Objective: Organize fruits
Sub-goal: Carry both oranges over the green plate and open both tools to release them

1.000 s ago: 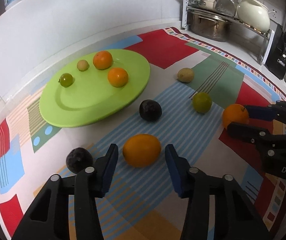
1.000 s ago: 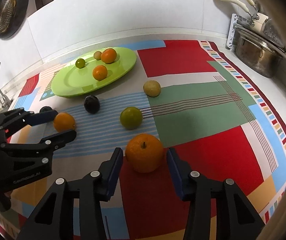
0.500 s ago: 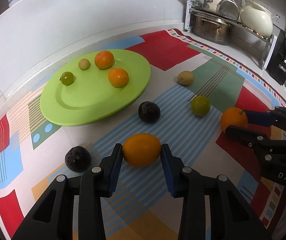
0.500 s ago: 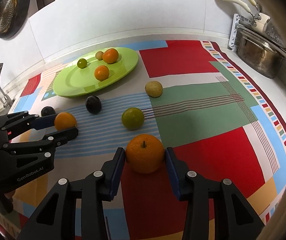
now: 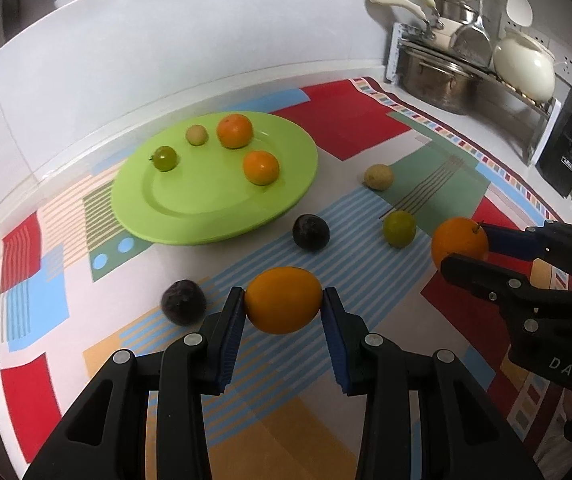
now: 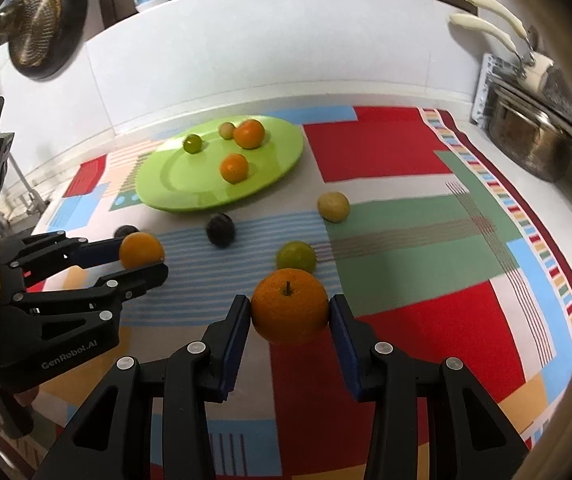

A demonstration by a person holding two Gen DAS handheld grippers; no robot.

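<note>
Left gripper (image 5: 282, 312): blue pads pressed on both flanks of a smooth yellow-orange fruit (image 5: 283, 300), pinching it at the finger ends. Whether this fruit rests on the cloth or hangs just above it cannot be told.

Right gripper (image 6: 290, 318): pads closed against both sides of a stemmed orange (image 6: 290, 305), stem facing the camera. In the left wrist view the same orange sits at 3 o'clock, between the right gripper's fingers.

Green plate (image 5: 165, 204): at 11 o'clock from the left gripper, on the patchwork tablecloth (image 5: 346, 120). Holds four pieces: two small oranges (image 5: 234, 131), one green grape-like fruit (image 5: 164, 158), one pale round fruit (image 5: 196, 135).

Loose fruit on the cloth:
- dark plum (image 5: 310, 232), at 12 o'clock from the held yellow-orange fruit, just beside the plate's near rim;
- second dark fruit (image 5: 183, 302), blurred, at 9 o'clock, near the left gripper's left finger;
- green lime-like fruit (image 5: 399, 228), at 1 o'clock, between the plum and the stemmed orange;
- pale yellow fruit (image 5: 378, 177), farther off at 1 o'clock, well apart from both grippers.

Background, 1 to 2 o'clock: dish rack (image 5: 526, 96) with steel pot (image 5: 438, 76) and cream kettle (image 5: 524, 68).
</note>
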